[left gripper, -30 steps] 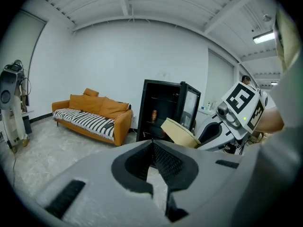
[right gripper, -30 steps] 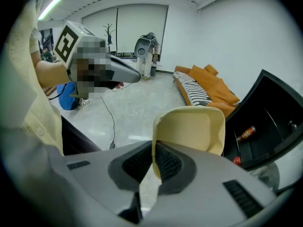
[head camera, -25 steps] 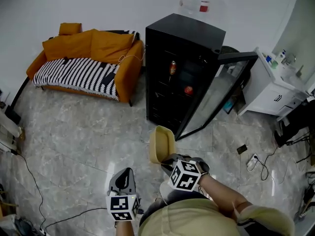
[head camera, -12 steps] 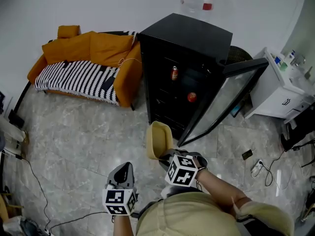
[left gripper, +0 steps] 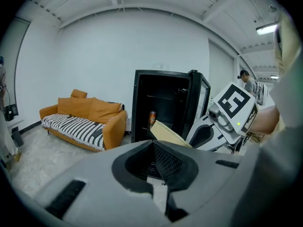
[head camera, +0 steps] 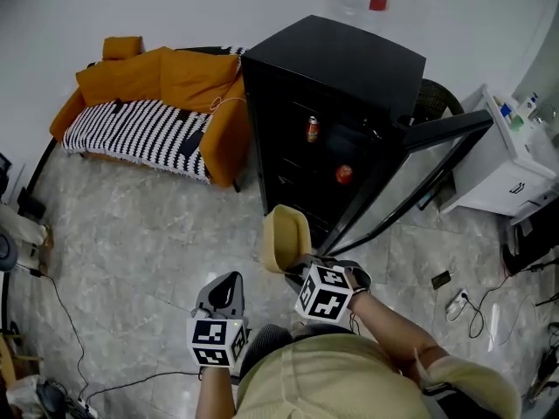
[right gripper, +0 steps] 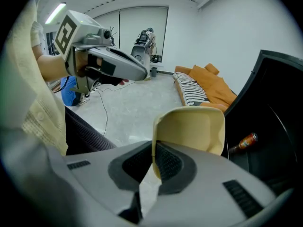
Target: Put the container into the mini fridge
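Note:
The black mini fridge [head camera: 336,64] stands ahead with its glass door [head camera: 410,177] swung open to the right. A can [head camera: 312,129] and a red item [head camera: 344,174] sit on its shelves. My right gripper [head camera: 298,274] is shut on the rim of the cream container [head camera: 285,236], held on edge just in front of the fridge's lower opening. In the right gripper view the container [right gripper: 190,126] stands up from the jaws [right gripper: 154,162], beside the dark fridge interior [right gripper: 279,103]. My left gripper [head camera: 225,291] hangs lower left, shut and empty [left gripper: 154,167], facing the fridge [left gripper: 161,103] and the container [left gripper: 168,134].
An orange sofa [head camera: 157,103] with a striped throw stands left of the fridge. A white cabinet [head camera: 507,168] sits right of the door. A phone [head camera: 441,278], a power strip [head camera: 456,300] and cables lie on the marble floor at right.
The fridge has come nearer in the head view. The right gripper, still holding the container, now sits closer to the fridge's opening. The left gripper has stayed low at the left.

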`<state>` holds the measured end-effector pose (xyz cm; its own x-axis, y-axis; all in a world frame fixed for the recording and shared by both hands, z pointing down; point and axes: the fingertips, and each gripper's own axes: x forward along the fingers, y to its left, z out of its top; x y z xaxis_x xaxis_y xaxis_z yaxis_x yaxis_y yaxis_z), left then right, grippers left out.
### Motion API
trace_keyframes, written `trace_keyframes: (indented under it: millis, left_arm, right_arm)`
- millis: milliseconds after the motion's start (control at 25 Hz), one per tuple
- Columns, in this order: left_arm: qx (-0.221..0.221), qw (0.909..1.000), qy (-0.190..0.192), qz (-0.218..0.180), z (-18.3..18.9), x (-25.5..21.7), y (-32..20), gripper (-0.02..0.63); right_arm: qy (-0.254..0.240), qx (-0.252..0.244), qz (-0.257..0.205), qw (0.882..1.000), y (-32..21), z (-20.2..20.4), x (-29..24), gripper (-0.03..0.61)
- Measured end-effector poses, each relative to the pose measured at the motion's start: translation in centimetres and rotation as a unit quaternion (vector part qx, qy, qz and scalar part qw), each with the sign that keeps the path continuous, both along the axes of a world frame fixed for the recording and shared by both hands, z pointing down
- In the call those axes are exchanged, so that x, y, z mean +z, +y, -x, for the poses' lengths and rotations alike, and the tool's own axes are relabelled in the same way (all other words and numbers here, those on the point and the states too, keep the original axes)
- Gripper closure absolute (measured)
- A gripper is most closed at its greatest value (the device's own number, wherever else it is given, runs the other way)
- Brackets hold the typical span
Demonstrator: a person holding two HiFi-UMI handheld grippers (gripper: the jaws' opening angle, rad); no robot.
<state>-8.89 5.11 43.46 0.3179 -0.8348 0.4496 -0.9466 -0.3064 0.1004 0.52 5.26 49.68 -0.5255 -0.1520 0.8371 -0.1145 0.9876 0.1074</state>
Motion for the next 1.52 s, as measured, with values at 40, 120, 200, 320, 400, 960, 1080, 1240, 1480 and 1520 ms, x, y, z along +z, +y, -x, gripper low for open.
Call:
trace_keyframes:
  millis: [40, 120, 200, 320, 400, 960, 1080, 1240, 1480, 1520]
  left_arm:
    - [0.001, 1.0000, 0.002, 0.001, -0.2, 0.1, -0.4, 0.592]
    - [0.001, 1.0000, 0.008, 0.003, -0.4, 0.2, -1.1, 0.592]
    - [0.004, 0.9999, 0.010, 0.004, -0.6, 0.3, -1.9, 0.592]
    - [0.020, 0.9998, 0.000, 0.003, -0.9, 0.6, -3.2, 0.592]
    - [0.033, 0.9994, -0.005, 0.002, -1.1, 0.9, -4.2, 0.592]
    - [0.133, 0.9909, 0.020, 0.006, -1.8, 2.9, -12.6, 0.592]
    - [0.154, 0.9878, 0.012, 0.017, -1.2, 4.0, -14.3, 0.592]
    - [0.161, 0.9865, 0.018, 0.025, -0.2, 5.1, -17.1, 0.592]
    - [0.184, 0.9820, 0.028, 0.033, -0.7, 6.7, -20.2, 0.592]
    - [0.189, 0.9810, 0.029, 0.035, -0.9, 7.0, -20.6, 0.592]
  right_arm:
    - [0.000, 0.001, 0.001, 1.000, -0.3, -0.1, 0.0, 0.546]
    - [0.002, 0.002, 0.005, 1.000, -0.9, -0.3, 0.2, 0.545]
    - [0.007, 0.002, 0.007, 1.000, -1.4, -0.5, 0.4, 0.546]
    - [0.015, 0.003, 0.010, 1.000, -2.3, -0.6, 0.9, 0.546]
    - [0.017, 0.009, 0.013, 1.000, -2.8, -0.7, 1.1, 0.546]
    - [0.049, 0.093, 0.035, 0.994, -9.5, -0.3, 3.0, 0.545]
    - [0.055, 0.110, 0.042, 0.992, -11.0, 0.0, 3.5, 0.546]
    - [0.065, 0.128, 0.051, 0.988, -12.9, 0.2, 4.3, 0.546]
    - [0.085, 0.153, 0.052, 0.983, -16.0, -0.3, 5.4, 0.546]
    - [0.087, 0.158, 0.052, 0.982, -16.5, -0.4, 5.5, 0.545]
